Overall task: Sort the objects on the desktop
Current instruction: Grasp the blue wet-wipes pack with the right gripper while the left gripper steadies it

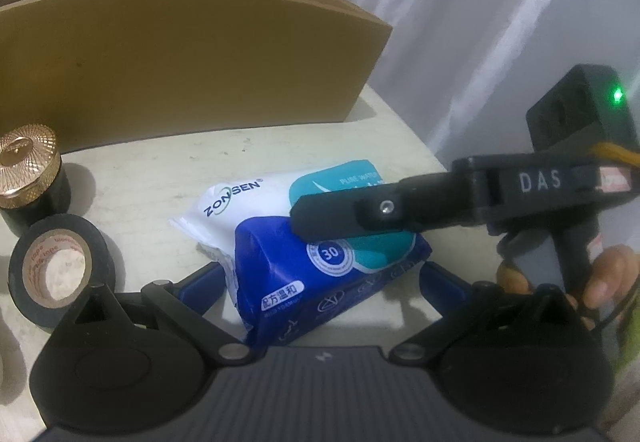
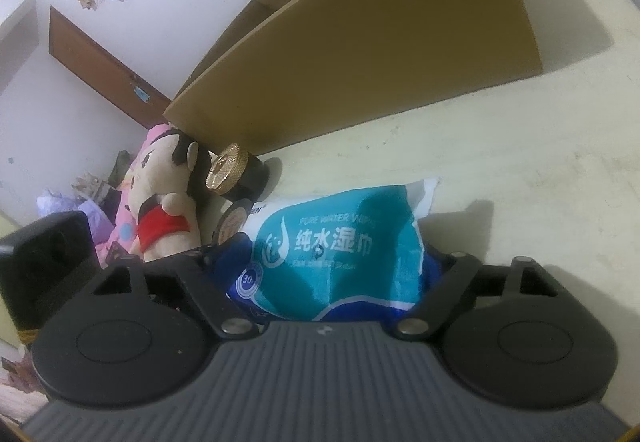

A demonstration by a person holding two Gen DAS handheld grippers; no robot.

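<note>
A blue and white wipes pack (image 1: 320, 266) lies on the pale table (image 1: 140, 169), just in front of the left wrist camera. My left gripper (image 1: 320, 278) is open, its blue fingers (image 1: 204, 282) standing either side of the pack. The right gripper comes in from the right, held by a hand (image 1: 608, 274), and one of its black fingers (image 1: 332, 217) rests across the top of the pack. In the right wrist view the pack (image 2: 340, 254) fills the gap of the right gripper (image 2: 328, 262) and looks squeezed, so that gripper is shut on it.
An open cardboard box (image 1: 180, 61) stands behind the pack, also in the right wrist view (image 2: 380, 61). A black tape roll (image 1: 60, 266) and a black jar with a gold lid (image 1: 28, 169) sit to the left. A plush doll (image 2: 164, 201) lies beyond the jar (image 2: 236, 173).
</note>
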